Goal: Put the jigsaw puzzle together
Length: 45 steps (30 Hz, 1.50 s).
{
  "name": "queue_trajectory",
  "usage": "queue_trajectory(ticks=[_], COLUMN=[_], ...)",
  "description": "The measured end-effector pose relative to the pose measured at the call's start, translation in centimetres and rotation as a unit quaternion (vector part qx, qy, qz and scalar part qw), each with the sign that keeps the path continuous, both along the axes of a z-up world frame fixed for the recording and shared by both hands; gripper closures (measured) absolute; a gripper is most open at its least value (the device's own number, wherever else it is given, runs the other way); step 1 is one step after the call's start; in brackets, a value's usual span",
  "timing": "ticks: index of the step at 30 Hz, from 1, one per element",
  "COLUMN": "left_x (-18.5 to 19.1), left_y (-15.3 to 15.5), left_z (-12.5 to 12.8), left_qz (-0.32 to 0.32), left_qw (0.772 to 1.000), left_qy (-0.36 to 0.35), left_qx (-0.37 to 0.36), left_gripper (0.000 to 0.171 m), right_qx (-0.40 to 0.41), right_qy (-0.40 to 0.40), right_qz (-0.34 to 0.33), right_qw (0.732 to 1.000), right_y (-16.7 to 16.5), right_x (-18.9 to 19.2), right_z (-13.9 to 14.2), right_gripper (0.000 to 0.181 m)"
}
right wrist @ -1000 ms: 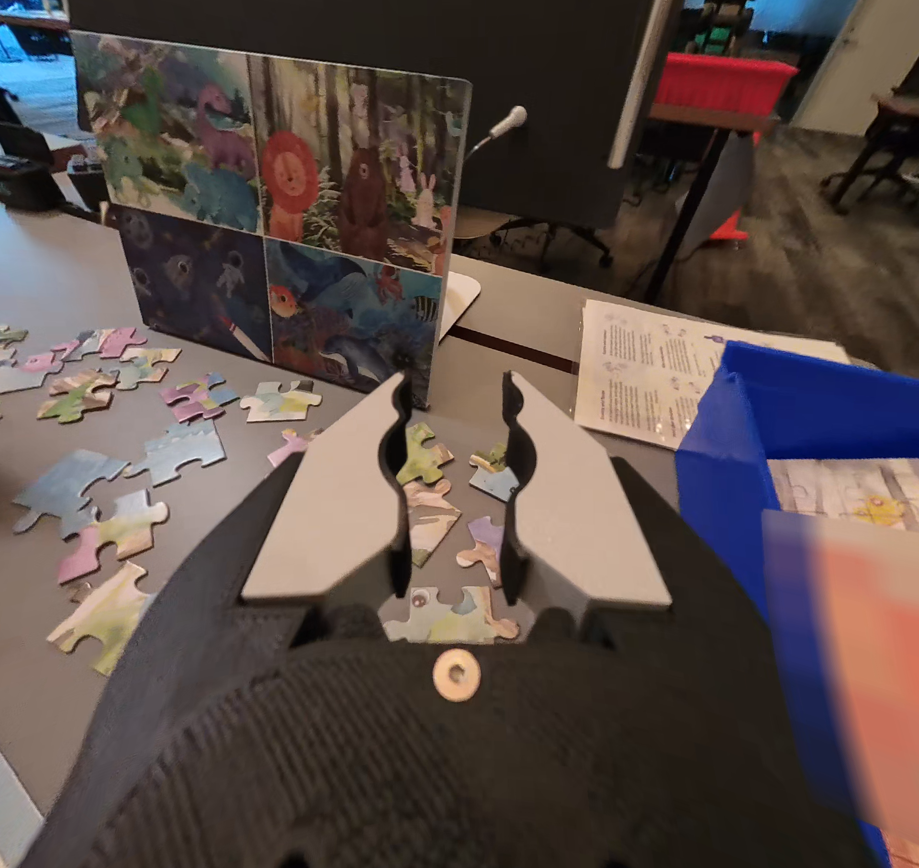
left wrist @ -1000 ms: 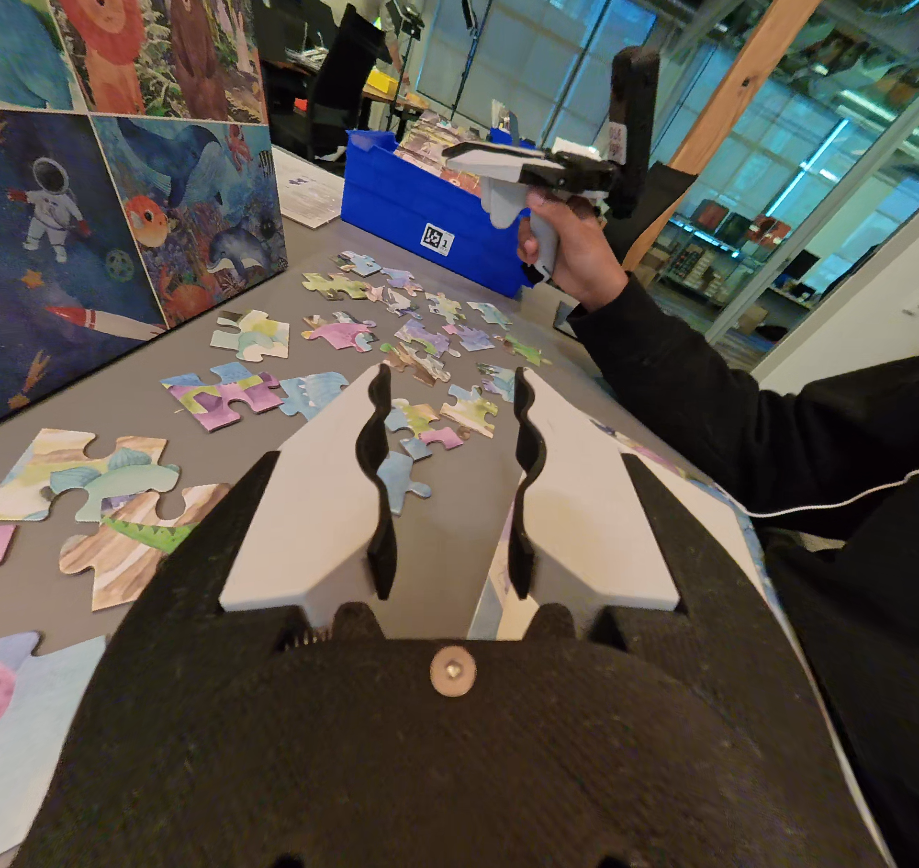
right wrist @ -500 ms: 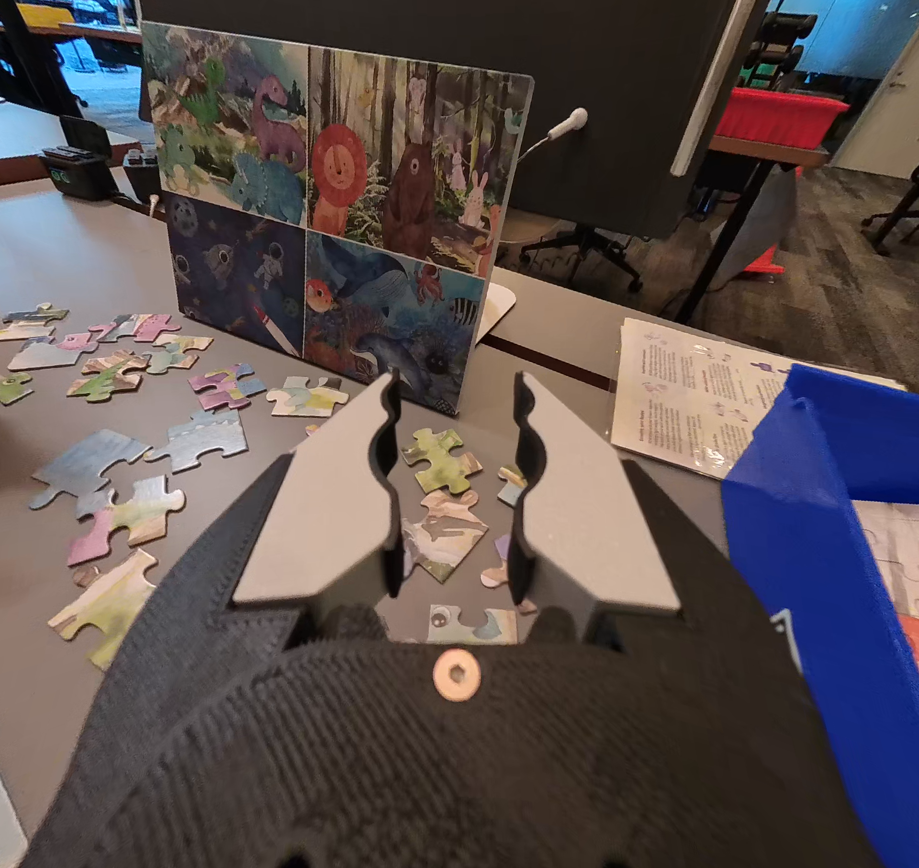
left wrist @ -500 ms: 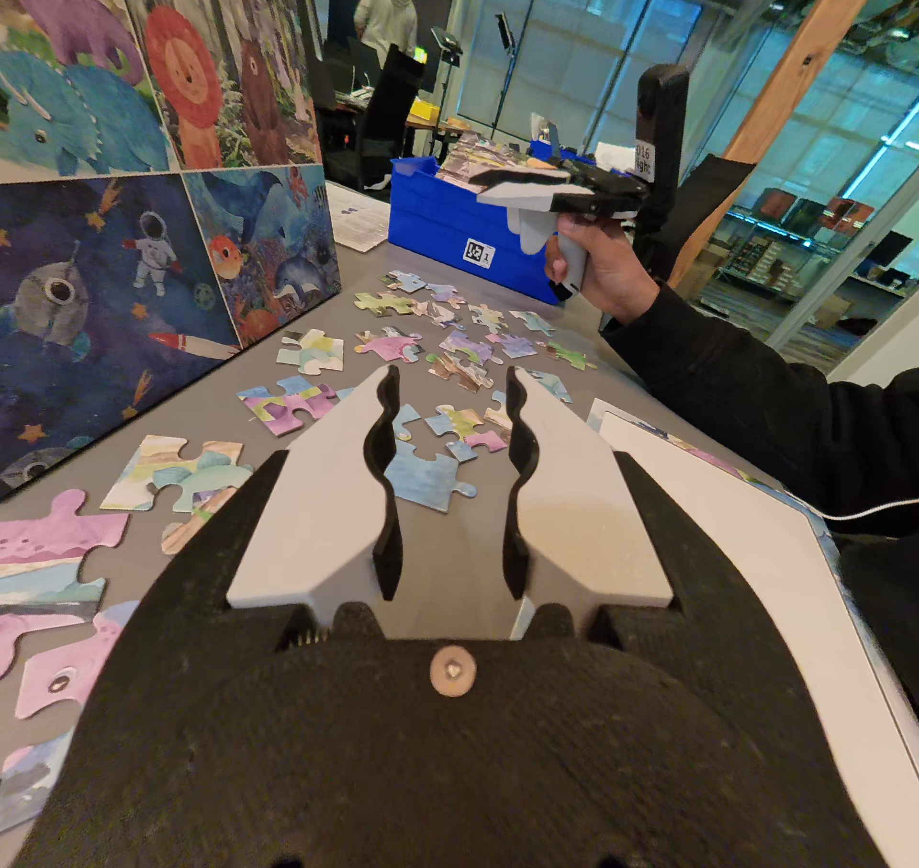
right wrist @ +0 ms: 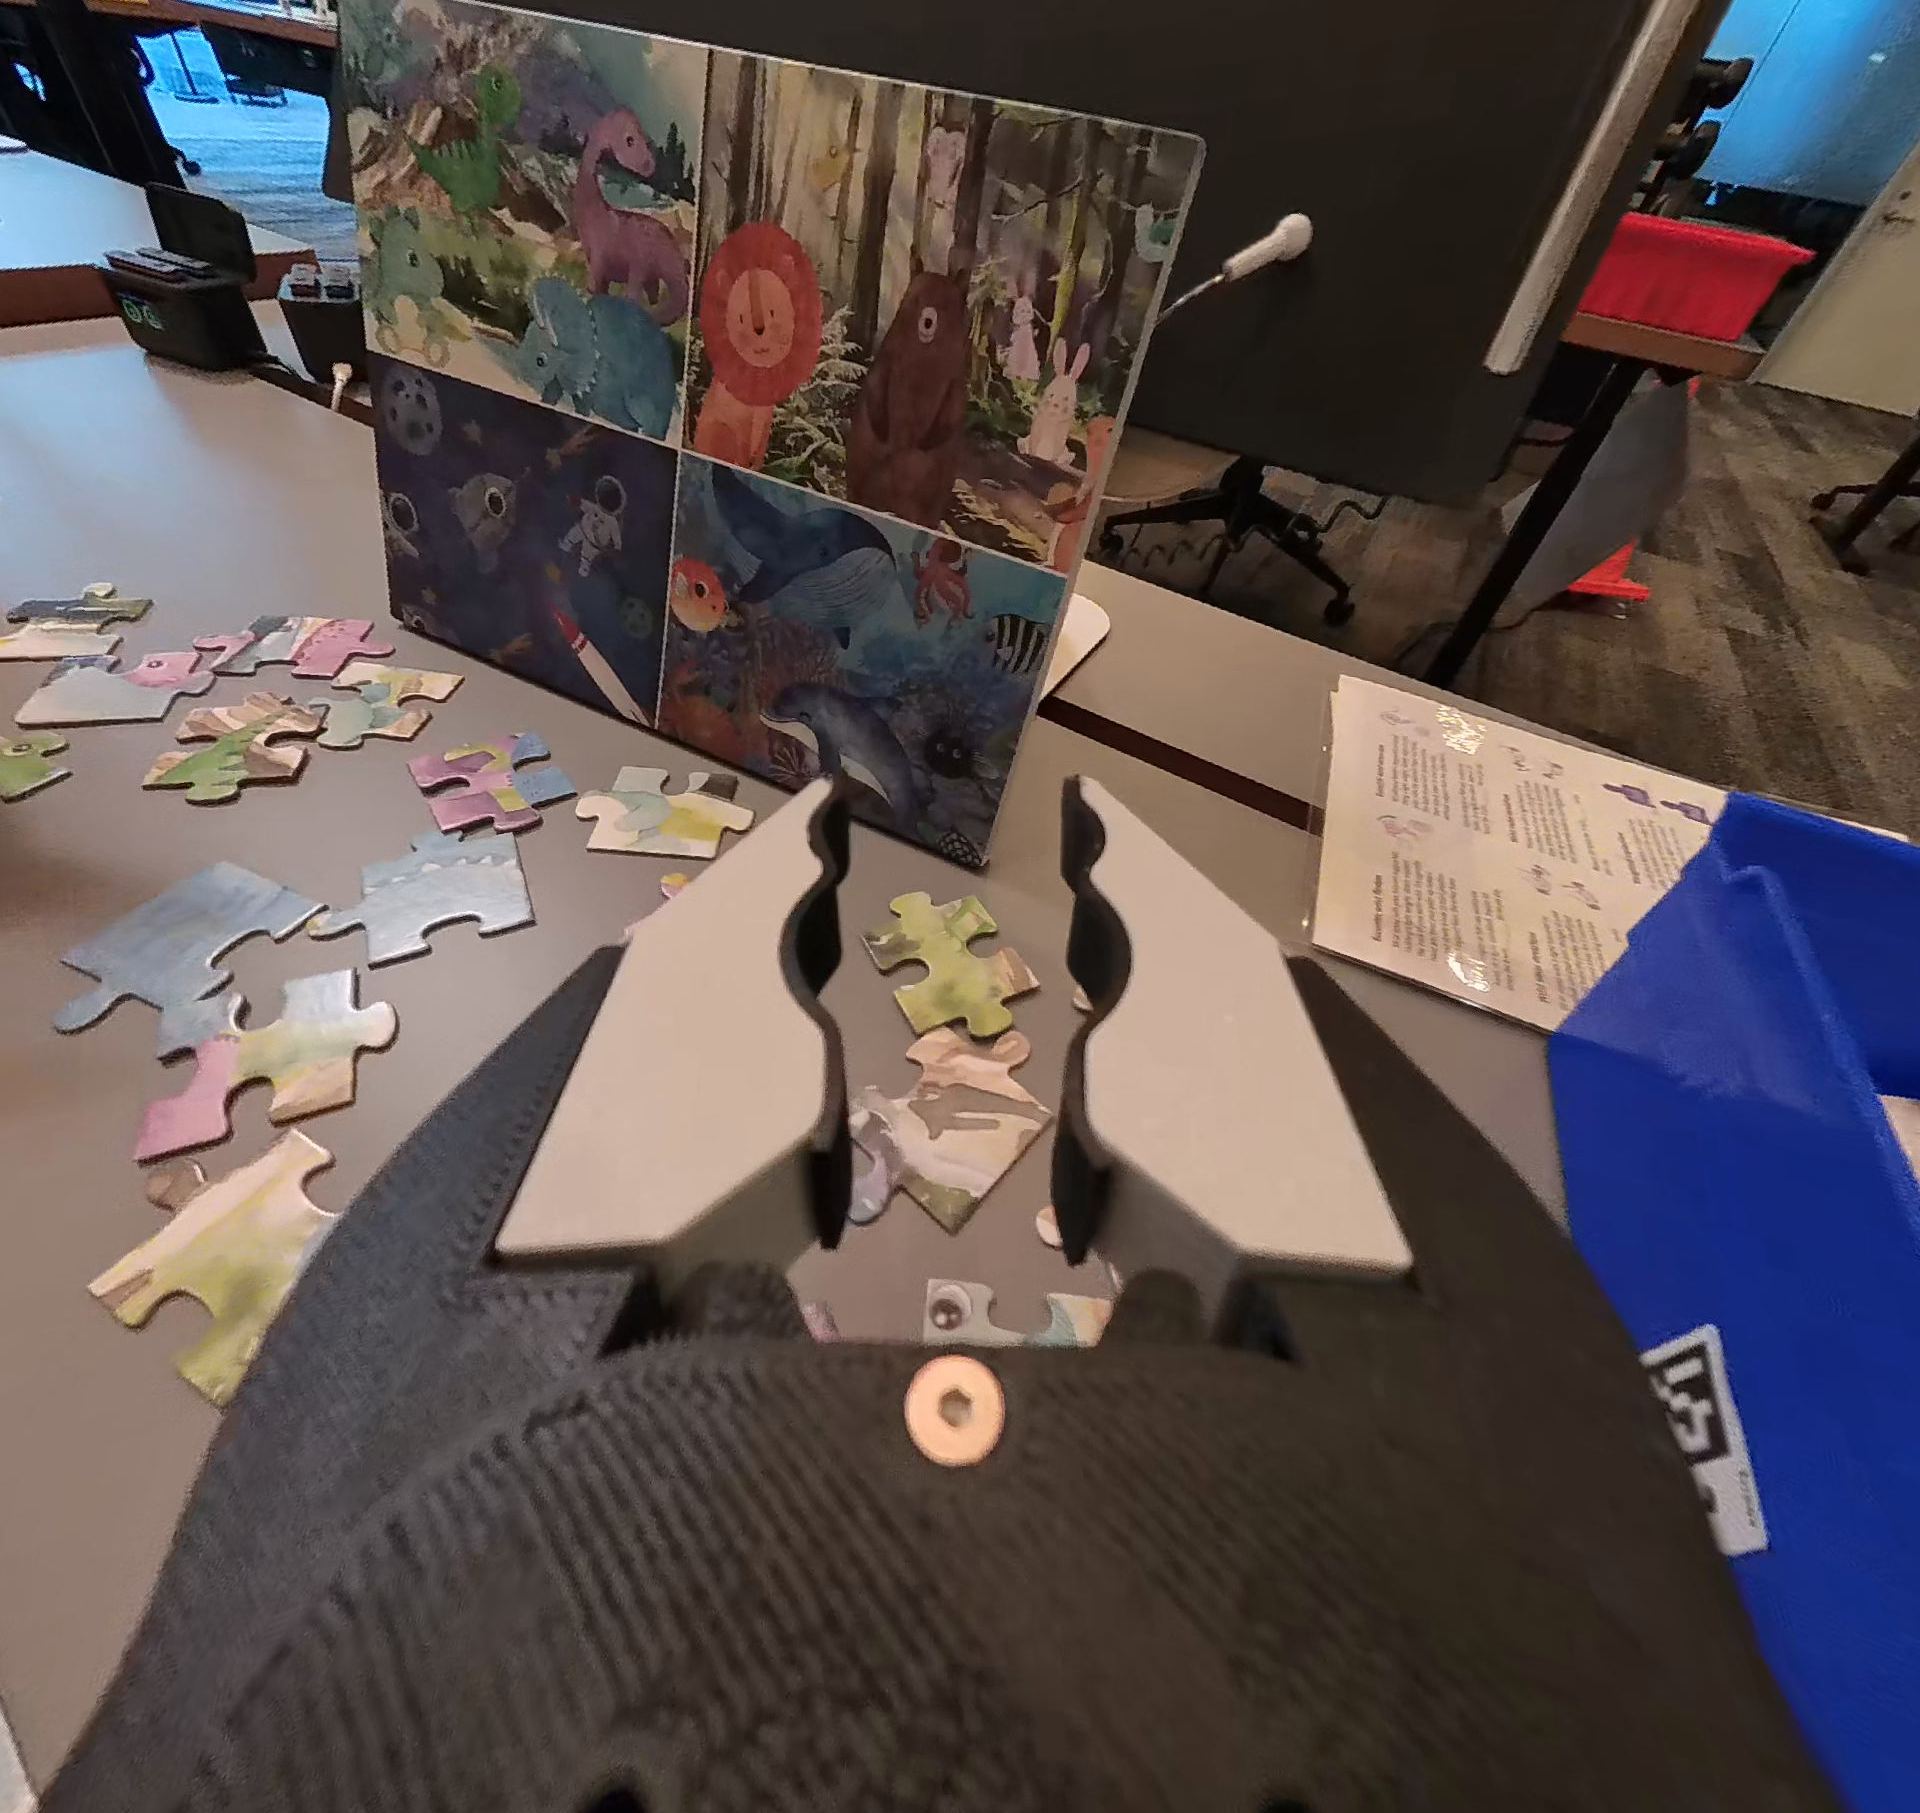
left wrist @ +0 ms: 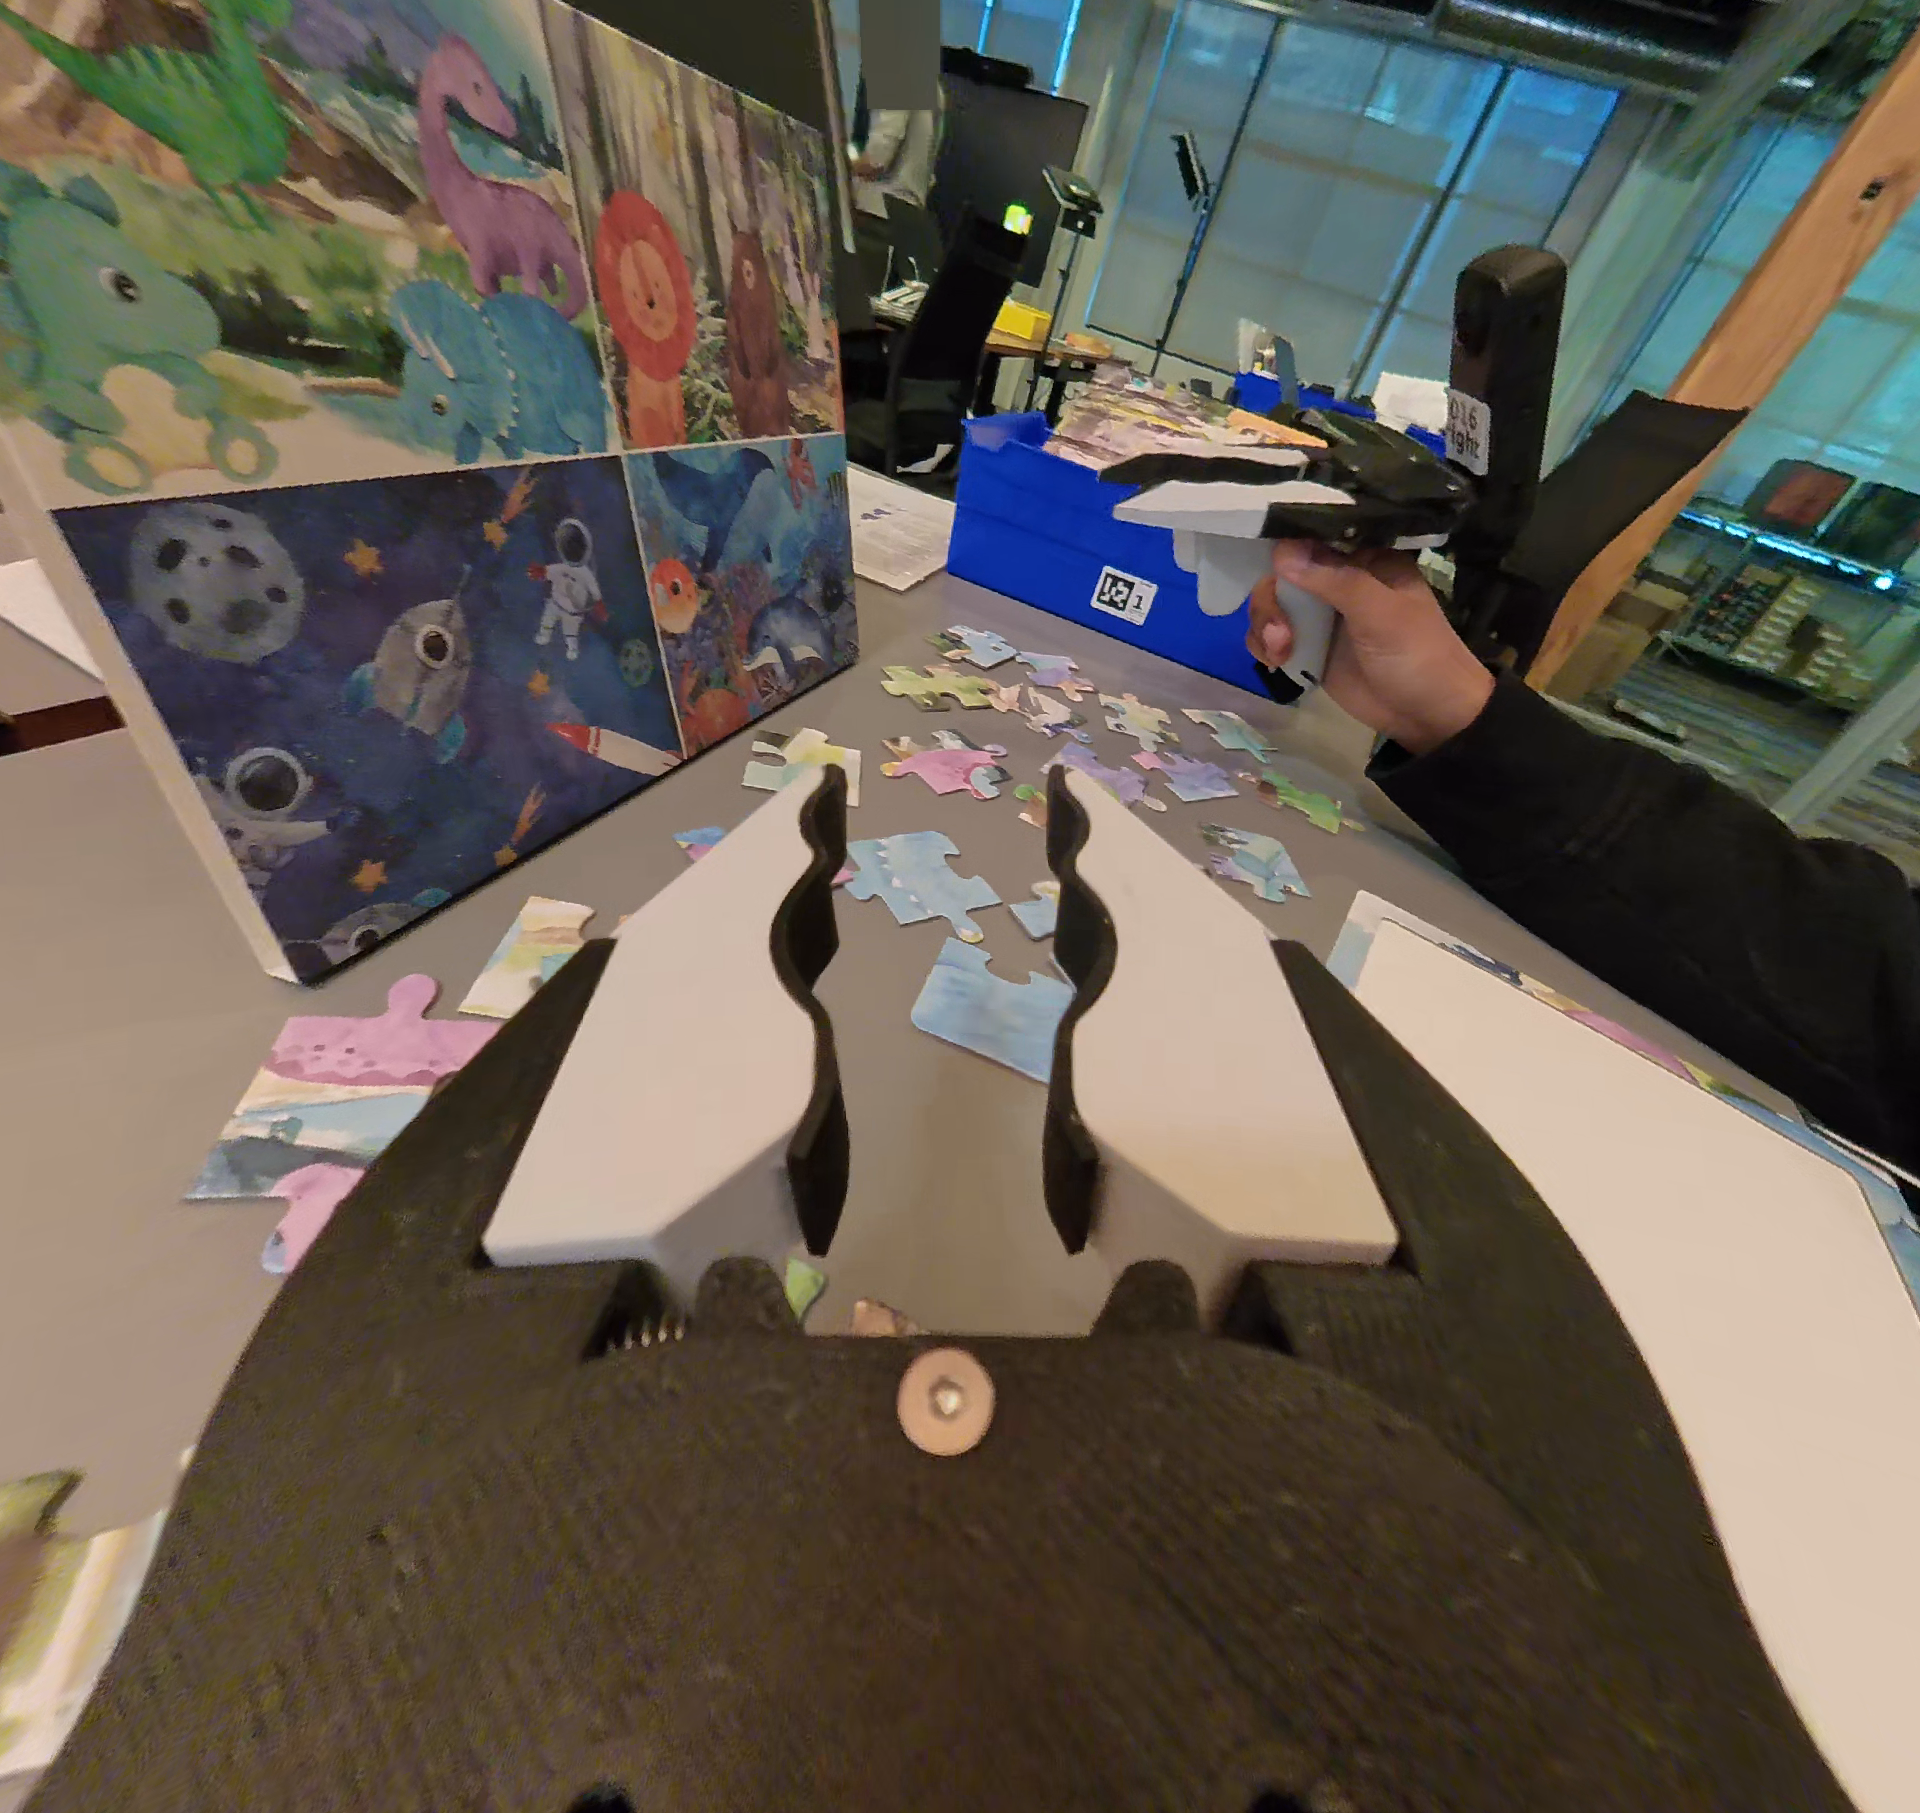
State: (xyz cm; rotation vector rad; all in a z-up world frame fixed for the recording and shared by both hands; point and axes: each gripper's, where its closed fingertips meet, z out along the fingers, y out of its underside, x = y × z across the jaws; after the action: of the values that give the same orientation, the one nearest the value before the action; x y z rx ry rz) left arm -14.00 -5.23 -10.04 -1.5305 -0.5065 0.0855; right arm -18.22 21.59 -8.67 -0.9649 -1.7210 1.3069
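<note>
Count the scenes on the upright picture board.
4: dinosaurs upper left, forest animals upper right, space lower left, sea life lower right. None seems hidden.

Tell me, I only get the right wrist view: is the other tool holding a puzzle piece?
Observer: No. The left tool is open and holds nothing. A pale blue piece lies on the table just ahead of it.
Operator: Is anything lying nearer the person, out of my picture?
Observer: Yes, a white board lies flat on the table beside the person's black sleeve.
Operator: What's inside the blue bin?
Observer: The blue bin holds a pile of colourful flat printed sheets. It is too far off to say more.
</note>
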Motion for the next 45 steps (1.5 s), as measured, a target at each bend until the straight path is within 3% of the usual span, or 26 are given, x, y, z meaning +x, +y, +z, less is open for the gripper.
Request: queue_trajectory(ticks=[15, 27, 38, 45], left_x=[-0.8, -2.4, -2.6, -3.0], left_y=[-1.5, -3.3, -3.8, -4.7], left_z=[0.1, -0.7, -0.2, 0.3], left_qz=[0.058, 0.092, 0.11, 0.124], left_qw=[0.996, 0.996, 0.993, 0.992], left_qy=[0.057, 0.015, 0.031, 0.028], left_qx=[-0.034, -0.007, -0.011, 0.005], left_gripper=[0.158, 0.157, 0.157, 0.157], right_qx=[0.015, 0.014, 0.004, -0.052], right_qy=[-0.044, -0.043, -0.034, -0.016], right_qz=[0.037, 0.043, 0.032, 0.047], right_qw=[0.998, 0.998, 0.999, 0.997], right_y=[-3.1, -3.7, -2.8, -3.0], right_x=[0.4, 0.5, 0.5, 1.8], right_z=[-3.8, -3.7, -2.9, -0.8], right_gripper=[0.144, 0.144, 0.145, 0.145])
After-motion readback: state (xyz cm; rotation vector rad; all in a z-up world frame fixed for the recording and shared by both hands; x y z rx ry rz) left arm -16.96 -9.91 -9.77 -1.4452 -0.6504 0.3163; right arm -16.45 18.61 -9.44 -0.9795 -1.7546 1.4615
